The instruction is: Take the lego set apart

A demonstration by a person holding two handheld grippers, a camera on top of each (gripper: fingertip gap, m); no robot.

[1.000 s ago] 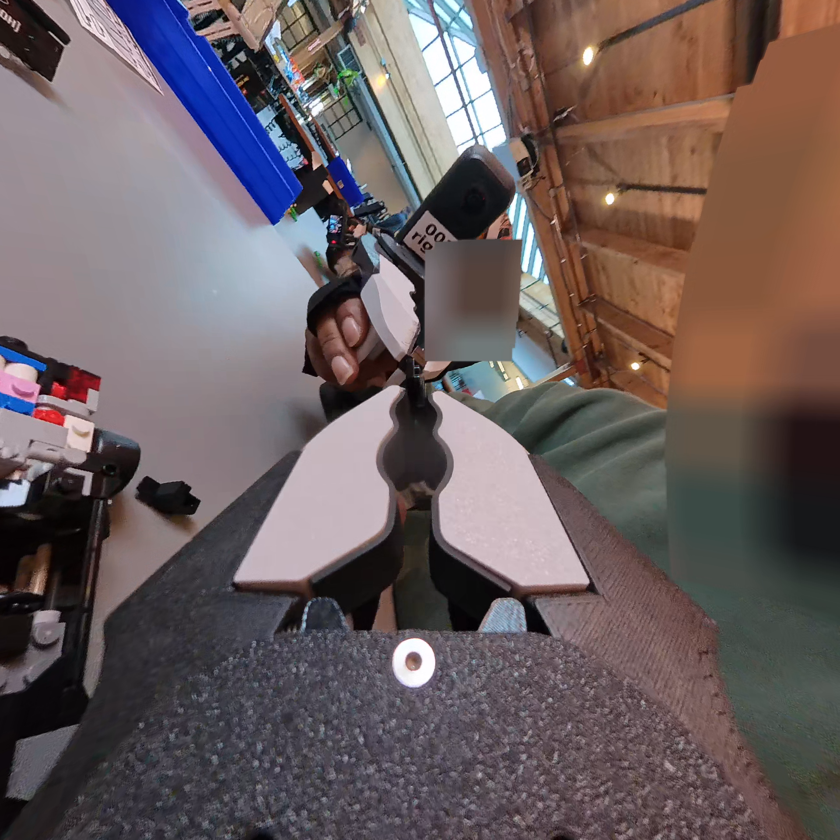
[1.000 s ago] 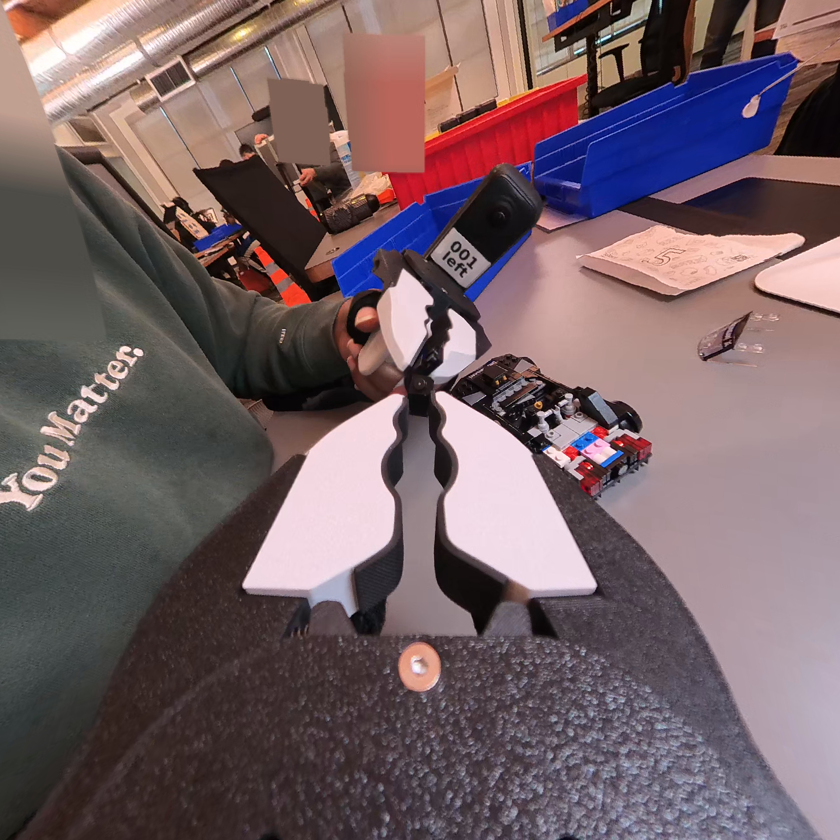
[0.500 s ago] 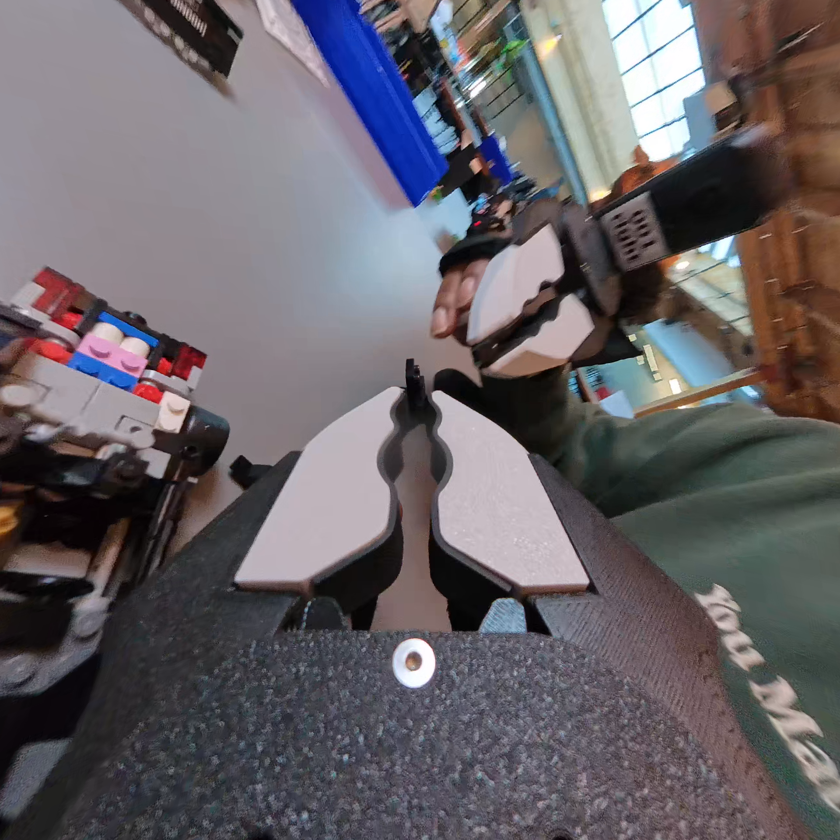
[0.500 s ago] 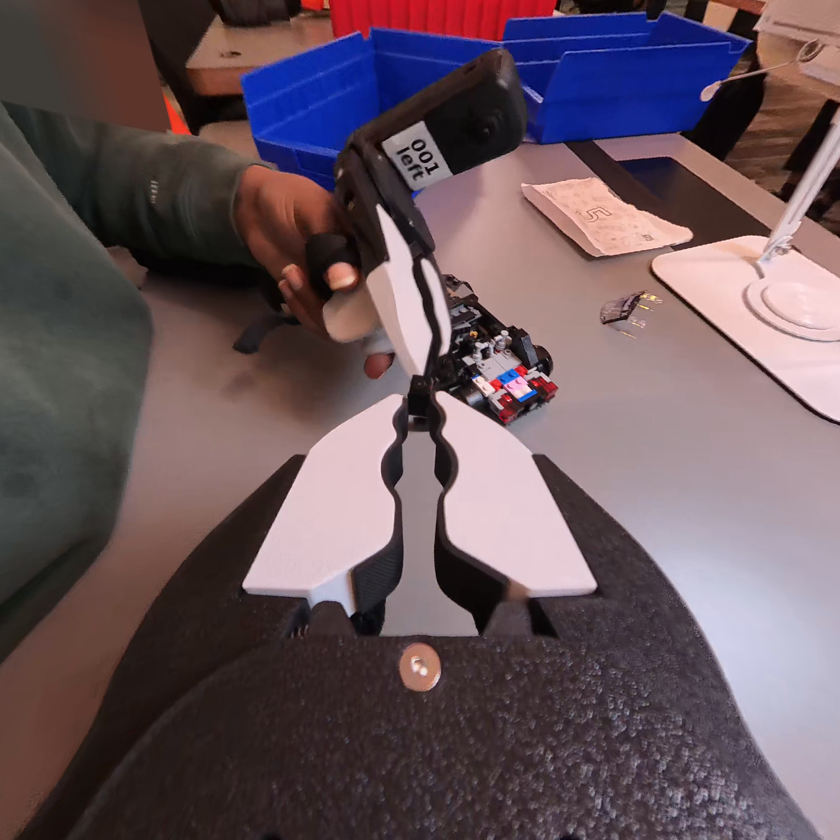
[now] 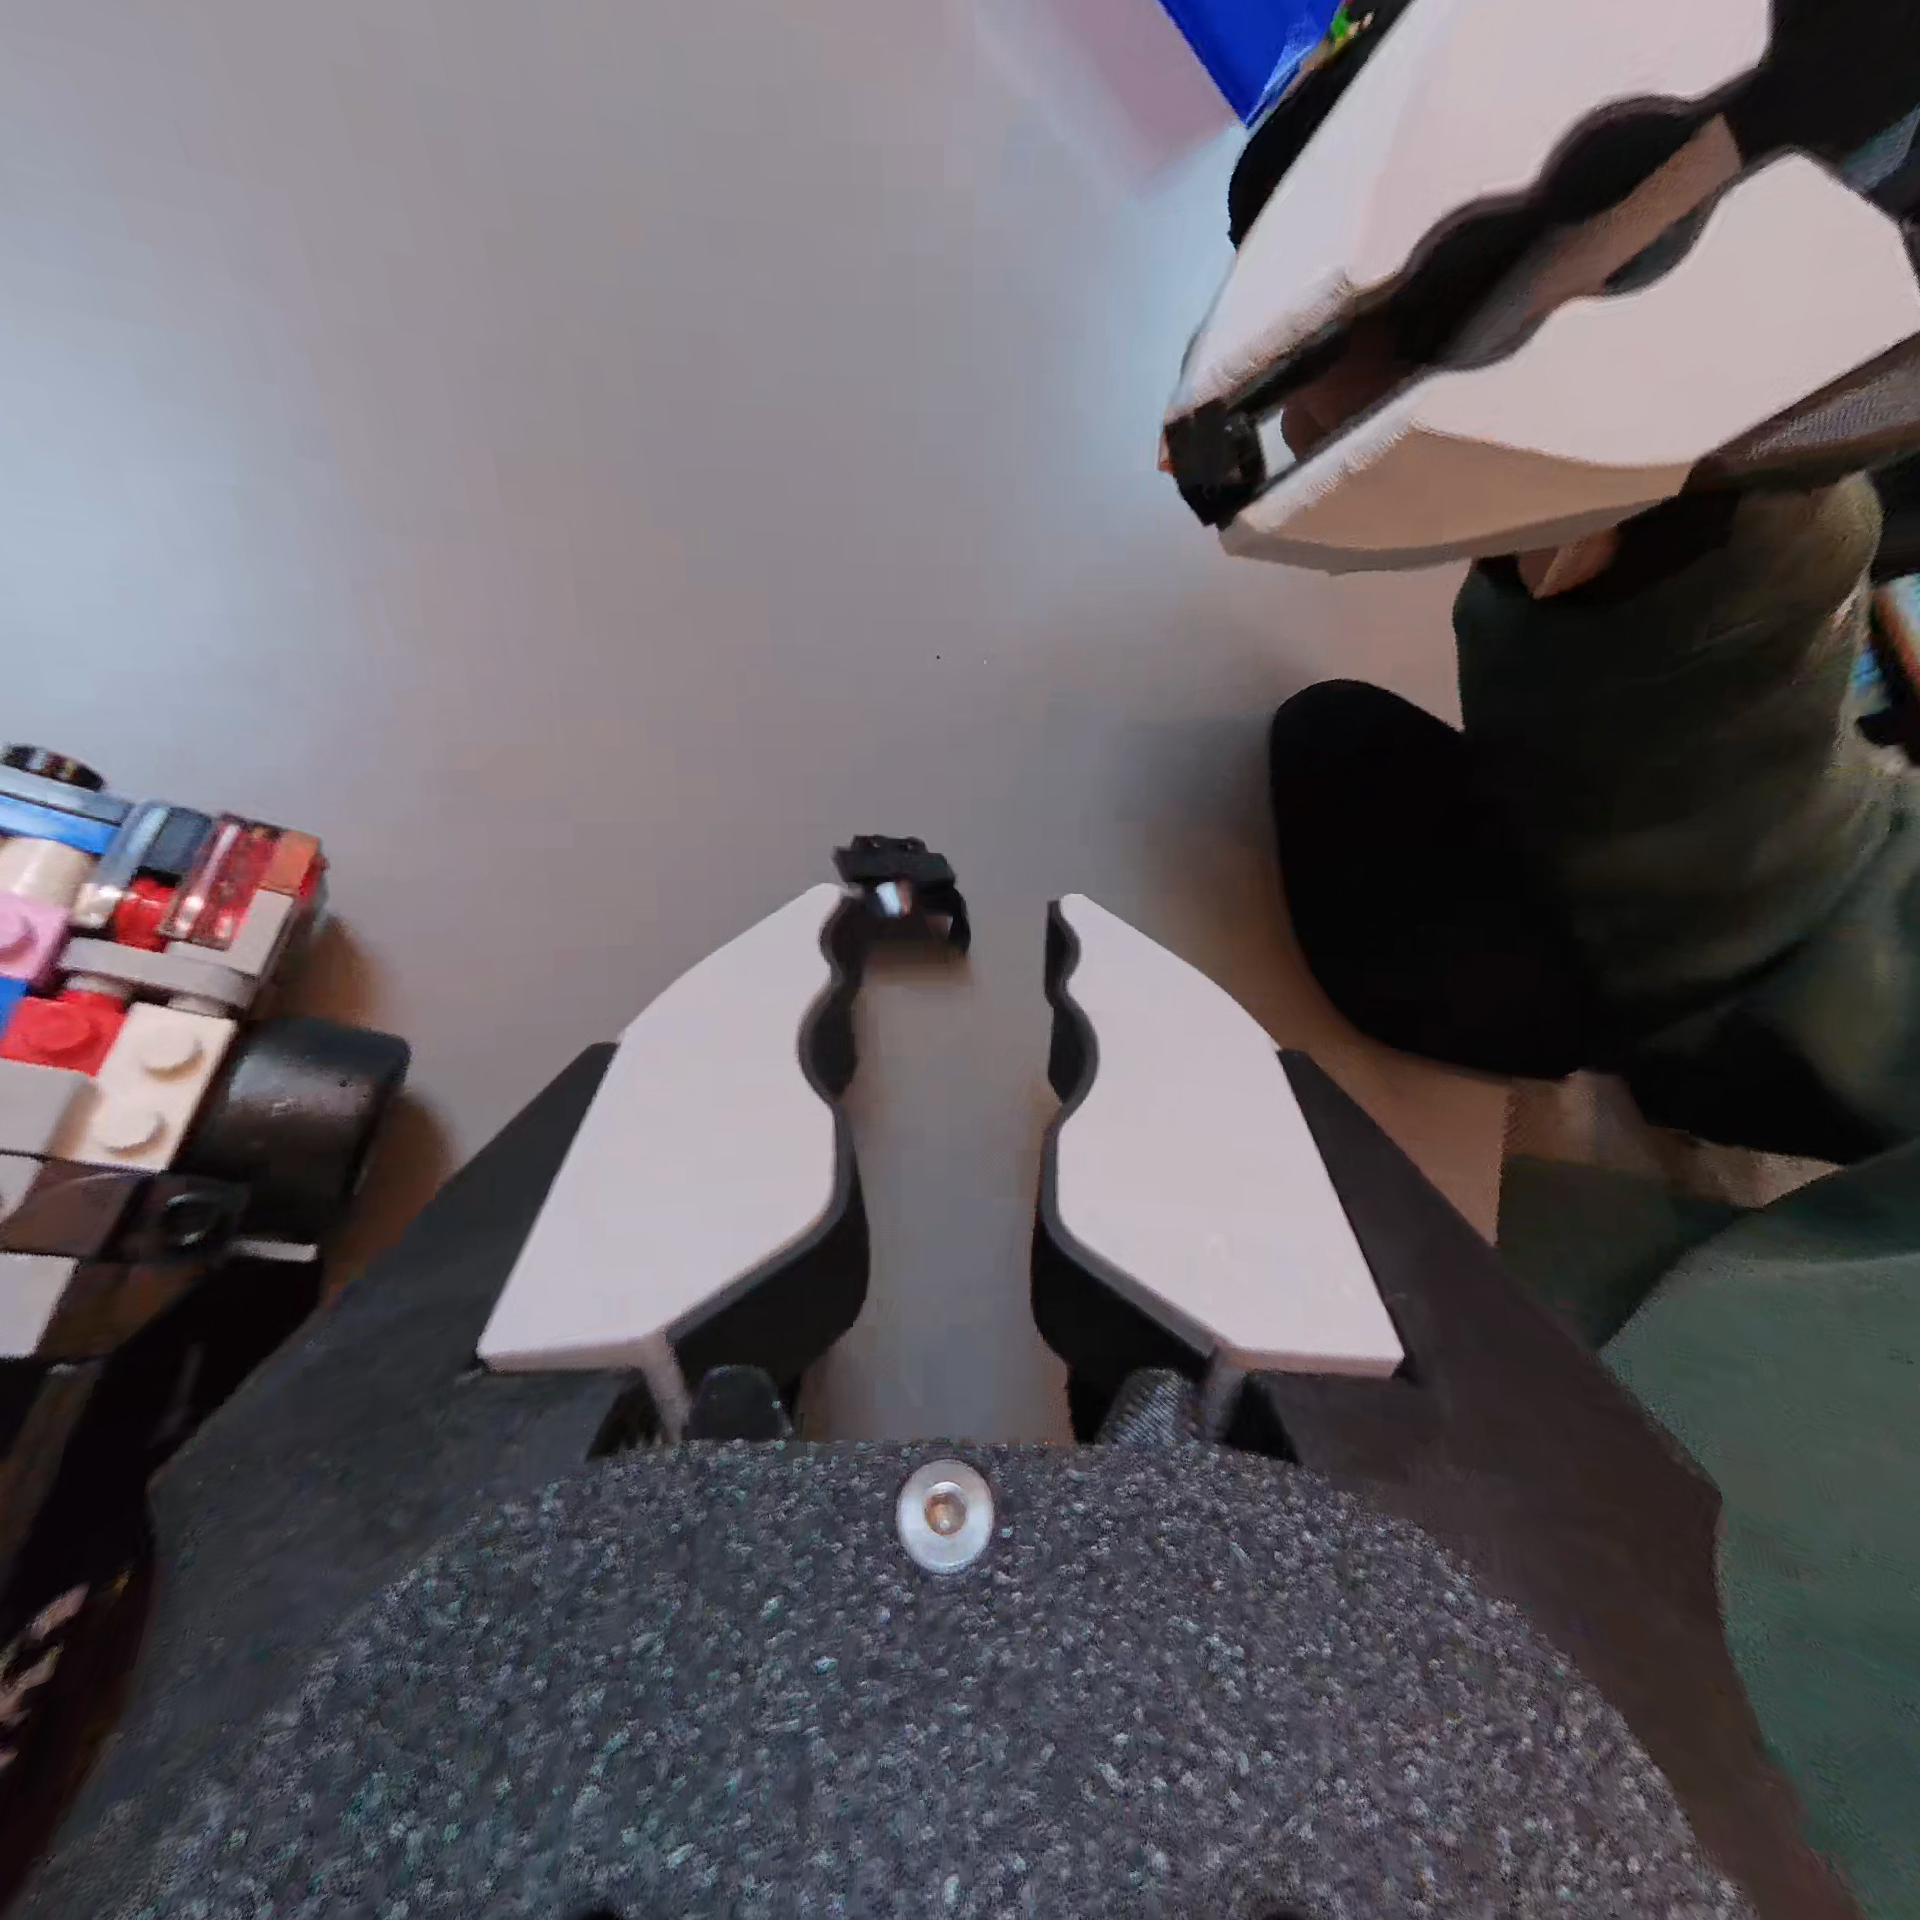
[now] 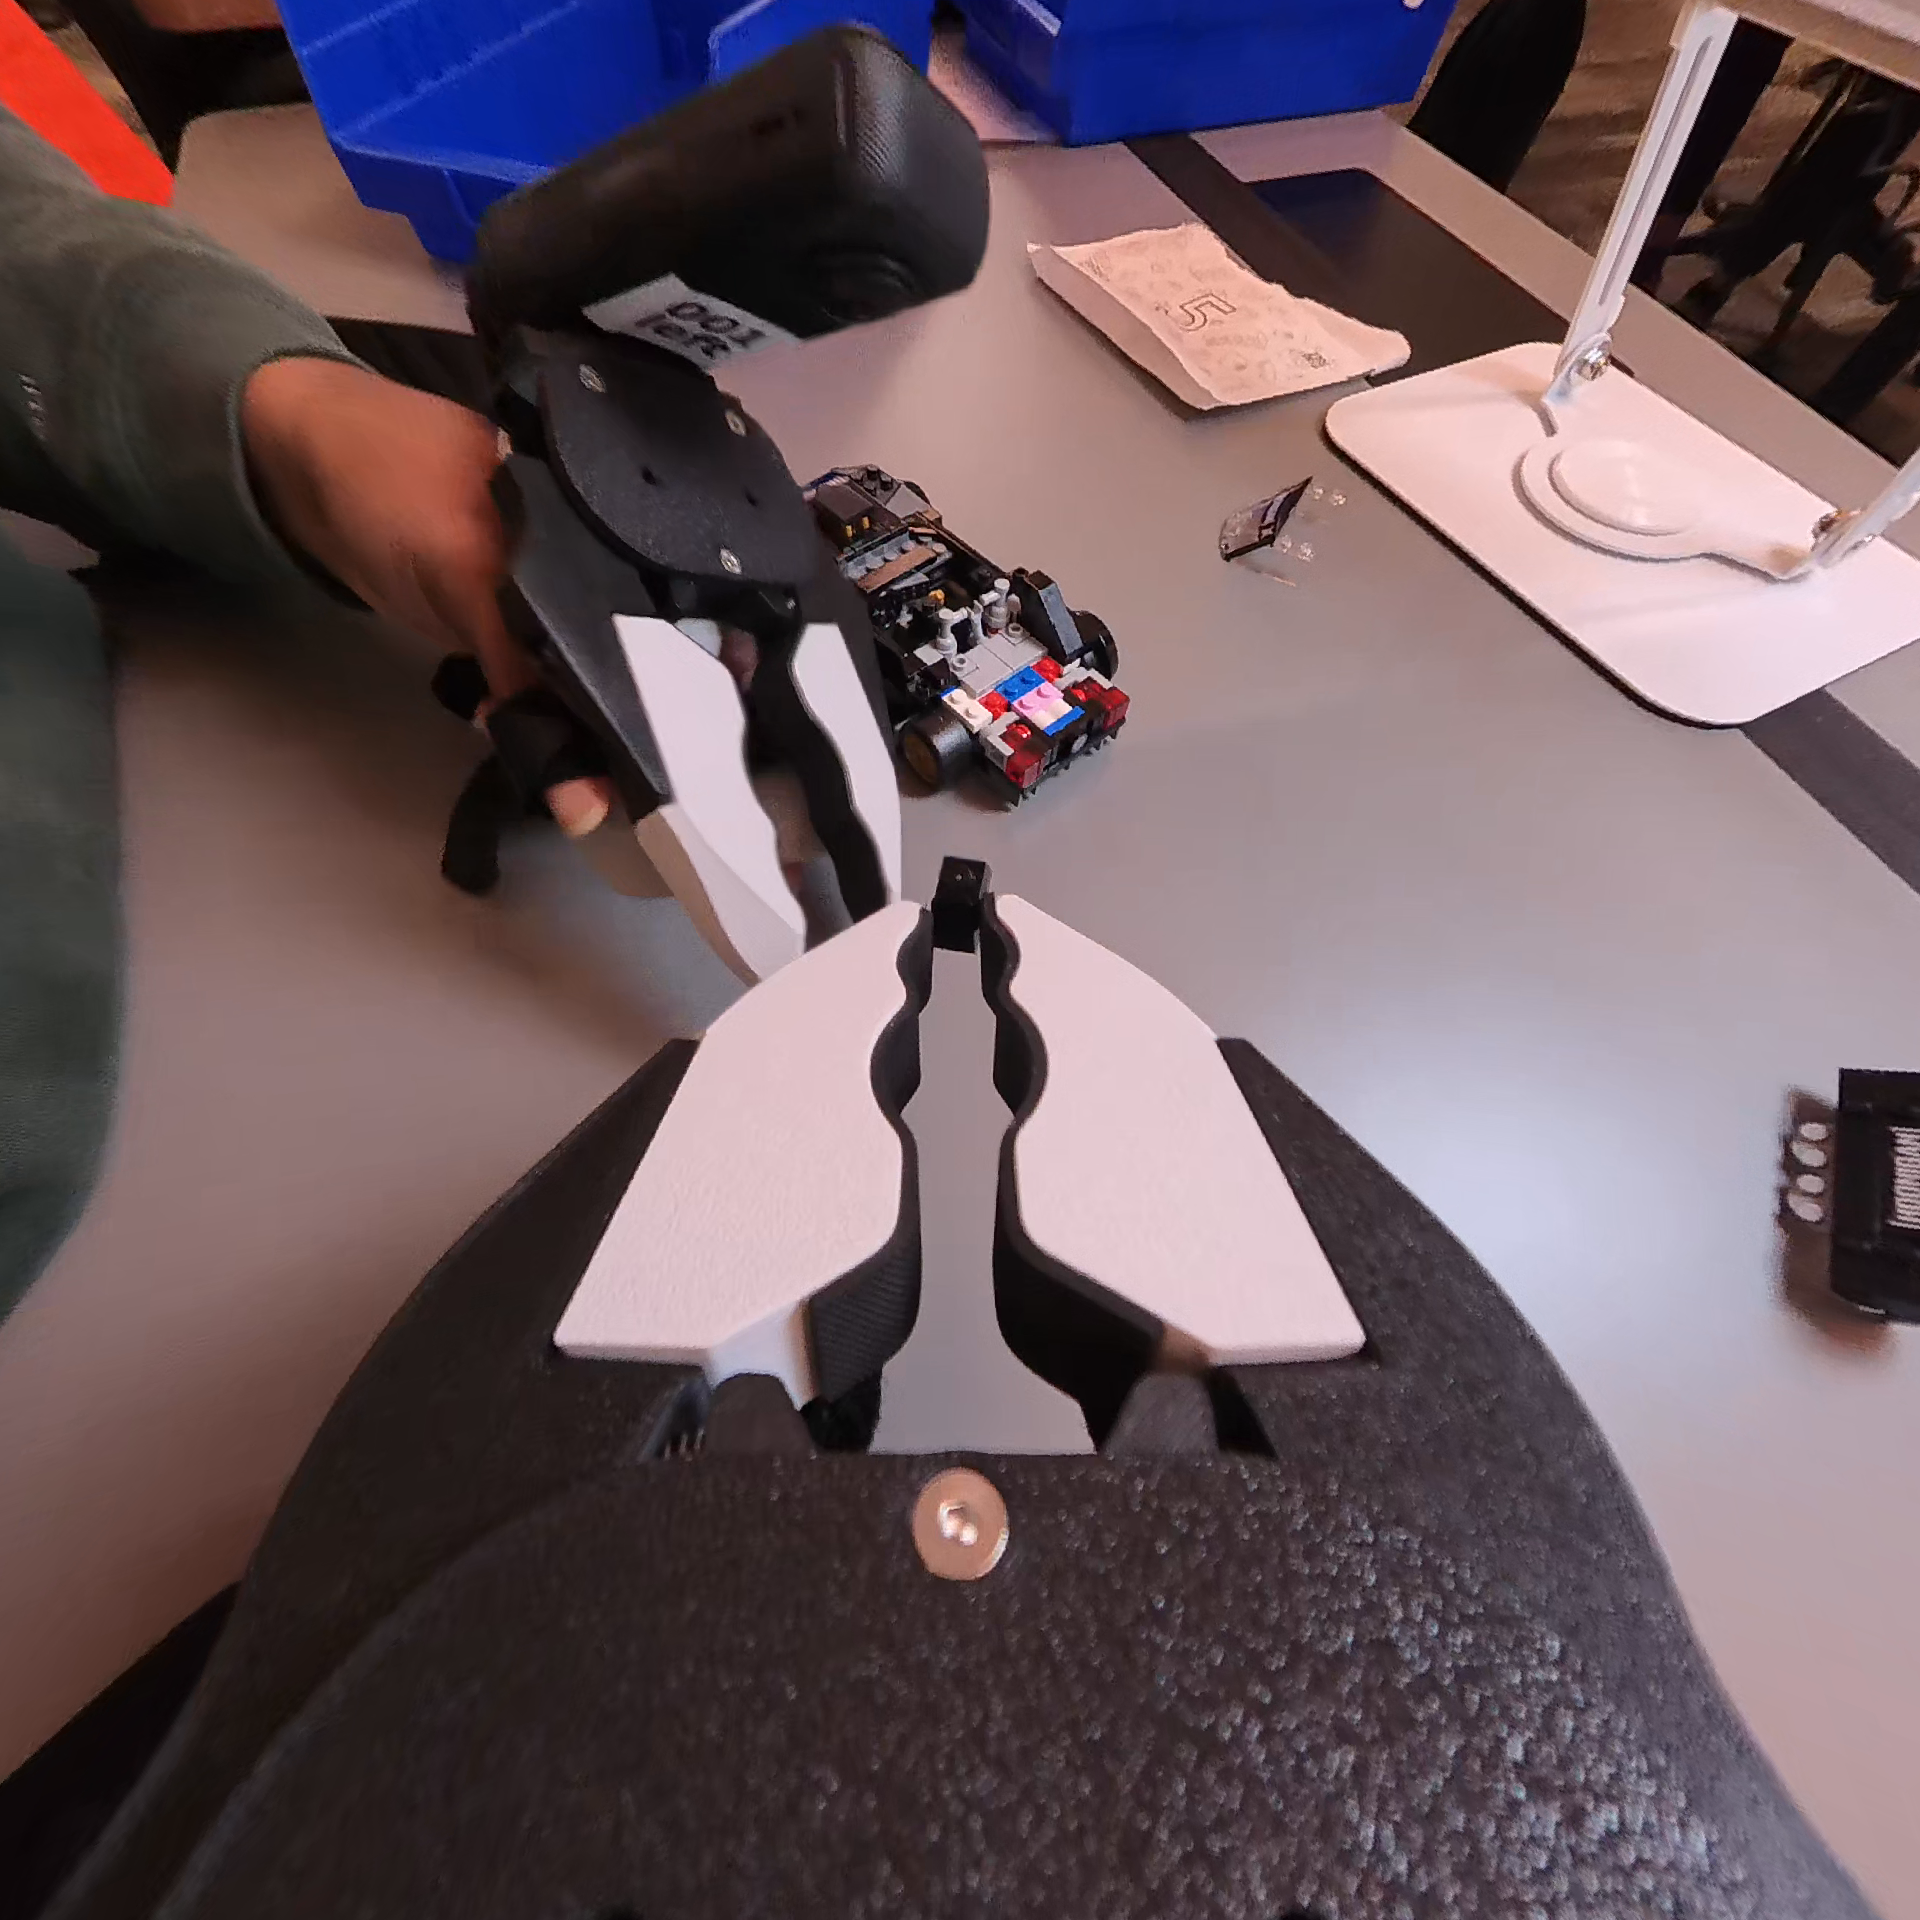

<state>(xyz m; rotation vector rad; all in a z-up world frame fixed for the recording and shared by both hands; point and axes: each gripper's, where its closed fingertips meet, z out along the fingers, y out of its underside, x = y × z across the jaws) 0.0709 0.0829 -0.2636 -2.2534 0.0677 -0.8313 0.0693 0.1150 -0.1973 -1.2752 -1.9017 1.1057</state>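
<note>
On the grey table stands one lego car, partly stripped, its red, blue and pink bricks showing at the near end. Behind it sit two blue bins; their contents cannot be seen. One small black piece lies on the table just beyond the left gripper, whose fingers are spread apart. Beside it, the right gripper is clamped on a second black piece. One white lamp base and one paper sheet lie farther off.
</note>
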